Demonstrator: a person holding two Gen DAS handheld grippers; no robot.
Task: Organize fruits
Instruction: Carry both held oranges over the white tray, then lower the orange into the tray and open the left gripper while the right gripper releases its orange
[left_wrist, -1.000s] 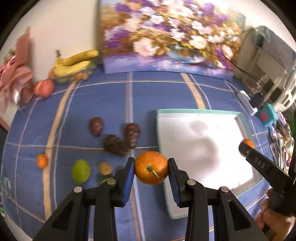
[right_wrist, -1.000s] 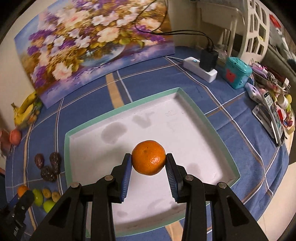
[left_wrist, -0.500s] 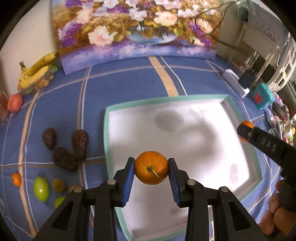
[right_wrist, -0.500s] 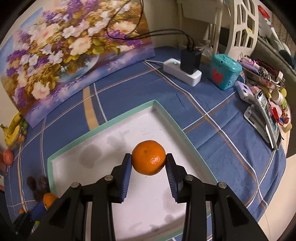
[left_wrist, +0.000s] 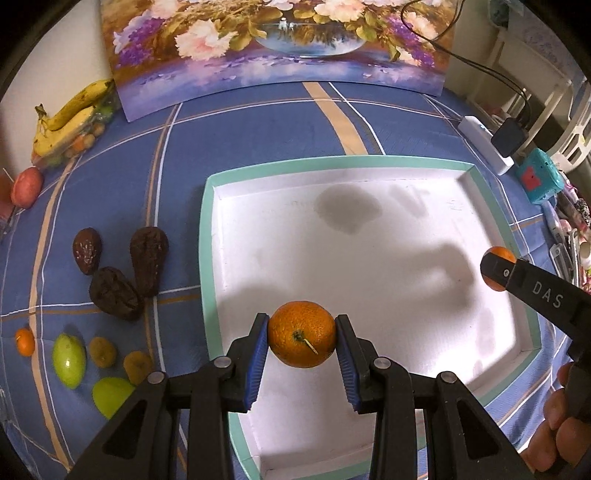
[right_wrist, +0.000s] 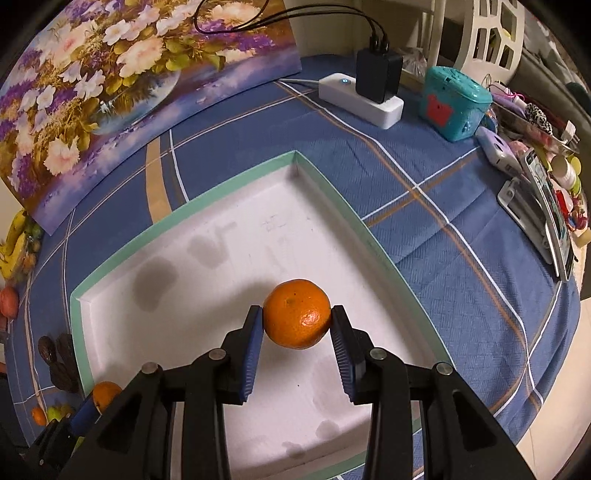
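My left gripper (left_wrist: 301, 334) is shut on an orange with a short stem (left_wrist: 301, 333), hanging over the near left part of the white tray with a teal rim (left_wrist: 207, 236). My right gripper (right_wrist: 297, 319) is shut on a smooth orange (right_wrist: 296, 314) above the tray's (right_wrist: 332, 192) right half. The right gripper's finger and its orange (left_wrist: 499, 254) show at the right edge of the left wrist view. Left of the tray lie three dark avocados (left_wrist: 114, 288), green fruits (left_wrist: 69, 360), brown kiwis (left_wrist: 101, 351) and a small tangerine (left_wrist: 25, 341).
Bananas (left_wrist: 70, 118) and a red apple (left_wrist: 26, 186) sit at the far left by a flower painting (left_wrist: 280, 44). A white power strip with a black charger (right_wrist: 365, 94), a teal box (right_wrist: 456, 103) and a clutter of small items (right_wrist: 543, 192) line the right side.
Both grippers have moved over the tray and sunk toward it with their oranges. The left one came across from above the blue cloth at the tray's left edge.
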